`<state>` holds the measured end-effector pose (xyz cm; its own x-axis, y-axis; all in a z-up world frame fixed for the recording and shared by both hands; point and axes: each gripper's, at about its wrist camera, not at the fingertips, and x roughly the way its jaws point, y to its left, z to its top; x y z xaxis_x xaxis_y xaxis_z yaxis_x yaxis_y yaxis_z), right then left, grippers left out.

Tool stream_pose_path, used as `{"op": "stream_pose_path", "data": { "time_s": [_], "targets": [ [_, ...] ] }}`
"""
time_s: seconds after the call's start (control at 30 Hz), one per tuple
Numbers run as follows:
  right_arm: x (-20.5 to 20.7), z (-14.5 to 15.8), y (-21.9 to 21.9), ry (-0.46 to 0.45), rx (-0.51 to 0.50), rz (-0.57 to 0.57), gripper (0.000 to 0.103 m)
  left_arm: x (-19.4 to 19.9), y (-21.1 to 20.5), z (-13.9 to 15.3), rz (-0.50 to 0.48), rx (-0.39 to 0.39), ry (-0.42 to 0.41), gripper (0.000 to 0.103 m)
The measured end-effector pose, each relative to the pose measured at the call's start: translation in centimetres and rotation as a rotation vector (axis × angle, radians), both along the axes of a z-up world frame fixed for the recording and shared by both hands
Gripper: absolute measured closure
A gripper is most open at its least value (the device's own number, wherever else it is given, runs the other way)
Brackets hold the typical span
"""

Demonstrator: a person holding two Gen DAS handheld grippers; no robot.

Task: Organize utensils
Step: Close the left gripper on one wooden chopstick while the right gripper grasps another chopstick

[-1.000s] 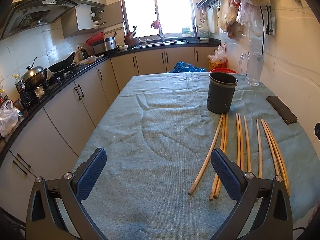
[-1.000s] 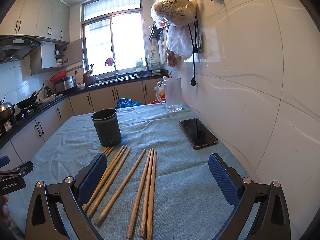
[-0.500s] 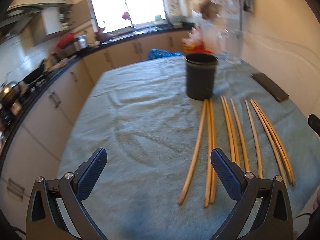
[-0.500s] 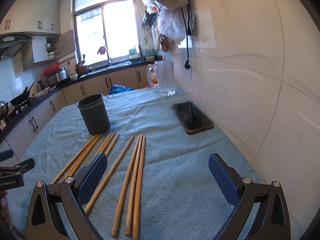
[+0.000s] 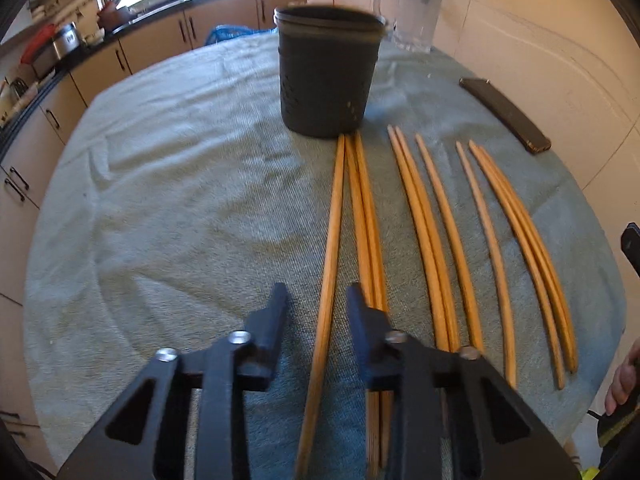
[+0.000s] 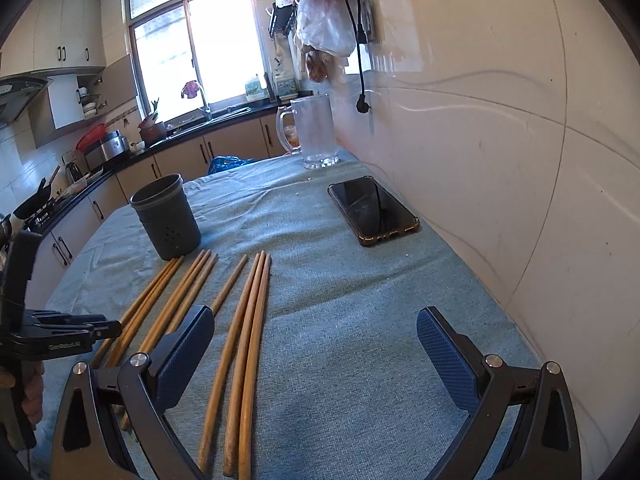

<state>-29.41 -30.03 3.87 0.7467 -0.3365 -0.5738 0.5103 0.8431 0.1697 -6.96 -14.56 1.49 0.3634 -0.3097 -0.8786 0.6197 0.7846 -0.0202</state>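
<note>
Closing left claw (image 5: 316,300) around leftmost chopstick (image 5: 330,240), pads not yet pressing; holding right claw (image 6: 316,344) wide open, empty, above counter (image 6: 340,320).

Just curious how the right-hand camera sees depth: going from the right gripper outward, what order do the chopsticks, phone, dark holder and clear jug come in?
1. Chopsticks, beside its left finger.
2. Phone, ahead right, near wall.
3. Dark holder, ahead left; too close to phone to rank.
4. Clear jug, far end.

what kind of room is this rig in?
Looks like a home kitchen: a counter with cabinets under the window, a range hood above a wok, and chopsticks on the cloth-covered table.
</note>
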Motion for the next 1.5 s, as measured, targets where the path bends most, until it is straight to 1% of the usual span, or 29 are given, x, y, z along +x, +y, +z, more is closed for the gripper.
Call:
{"op": "stream_pose_path", "data": {
  "time_s": [0.1,0.17,0.2,0.23,0.3,0.33,0.37,0.4,0.43,0.5,0.57,0.6,0.63,0.67,0.73,0.77,0.9,1.0,1.13,1.2,1.3,1.5],
  "targets": [
    [0.5,-0.3,-0.1,0.015,0.010,0.019,0.000,0.3,-0.5,-0.1,-0.003,0.014,-0.012,0.080],
    [1.0,-0.4,-0.3,0.026,0.025,0.048,0.000,0.6,-0.7,0.0,0.000,0.026,-0.010,0.086],
    [1.4,-0.5,-0.4,0.033,0.034,0.064,0.000,0.7,-0.7,0.1,0.008,0.032,-0.010,0.094],
    [1.8,-0.6,-0.5,0.044,0.047,0.086,0.001,0.9,-0.6,0.1,0.026,0.037,-0.004,0.094],
    [2.6,-0.9,-0.8,0.074,0.072,0.132,0.010,1.2,-0.1,0.2,0.060,0.016,0.030,0.094],
    [3.1,-1.1,-0.9,0.091,0.086,0.153,0.018,1.3,0.3,0.3,0.083,0.008,0.044,0.096],
    [3.6,-1.3,-1.1,0.113,0.105,0.181,0.024,1.4,0.9,0.3,0.110,0.003,0.058,0.096],
    [4.0,-1.6,-1.2,0.128,0.117,0.200,0.026,1.4,1.3,0.4,0.120,-0.003,0.067,0.096],
    [4.5,-1.9,-1.3,0.146,0.128,0.220,0.032,1.4,1.7,0.4,0.134,-0.014,0.082,0.096],
    [5.6,-2.4,-1.4,0.186,0.146,0.249,0.041,1.1,2.2,0.4,0.144,-0.023,0.096,0.096],
    [6.6,-2.9,-1.4,0.212,0.160,0.281,0.045,0.9,2.6,0.4,0.141,-0.024,0.096,0.096],
    [7.0,-3.1,-1.4,0.224,0.156,0.286,0.048,0.7,2.7,0.5,0.139,-0.023,0.093,0.096],
    [7.5,-3.4,-1.3,0.242,0.149,0.288,0.054,0.7,2.6,0.5,0.137,-0.021,0.088,0.096],
    [8.1,-3.8,-1.3,0.260,0.149,0.288,0.056,0.6,2.4,0.5,0.137,-0.019,0.085,0.096],
    [8.8,-4.4,-1.6,0.289,0.169,0.282,0.066,0.6,2.4,0.6,0.138,-0.019,0.084,0.096],
    [9.0,-4.5,-1.7,0.289,0.180,0.275,0.067,0.7,2.4,0.6,0.138,-0.021,0.085,0.096],
    [10.1,-4.3,-1.6,0.334,0.153,0.269,0.068,0.9,2.7,0.5,0.143,-0.037,0.096,0.096],
    [11.5,-4.1,-1.6,0.393,0.119,0.269,0.068,1.3,2.8,0.6,0.160,-0.033,0.135,0.096],
    [13.6,-3.8,-2.9,0.471,0.146,0.279,0.068,2.6,2.4,0.8,0.174,-0.013,0.216,0.096],
    [14.4,-3.8,-3.5,0.502,0.160,0.279,0.068,3.3,1.9,0.8,0.170,0.005,0.239,0.096],
    [15.4,-3.8,-4.6,0.533,0.189,0.284,0.068,4.8,0.5,0.7,0.157,0.054,0.234,0.096],
    [17.6,-3.9,-6.1,0.591,0.224,0.276,0.068,7.1,-1.8,0.7,0.147,0.097,0.204,0.096]
  ]
}}
